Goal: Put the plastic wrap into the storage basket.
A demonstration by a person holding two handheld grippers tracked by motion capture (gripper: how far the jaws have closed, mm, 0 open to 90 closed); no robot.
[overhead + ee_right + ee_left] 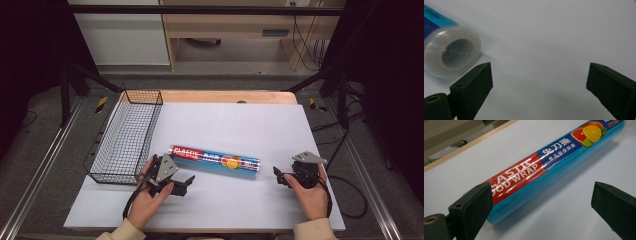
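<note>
We see two hand-held grippers resting low over a white table, one in each of a person's hands. The left hand-held gripper has its jaws spread wide with nothing clamped between them; in the left gripper view, one jaw overlaps the red end of a roll of plastic wrap, though we cannot tell whether it touches. The right hand-held gripper is also wide open and empty; in the right gripper view, the clear, hollow end of the roll sits just beyond and beside one jaw, apart from it. The roll of plastic wrap lies flat near the middle of the table, between the two grippers. Its long axis runs across the table from side to side, slightly slanted, with the red-labelled end toward the left gripper and the blue end, printed with citrus fruit, toward the right. A black wire basket stands at the table's left edge, near the roll's red end.
</note>
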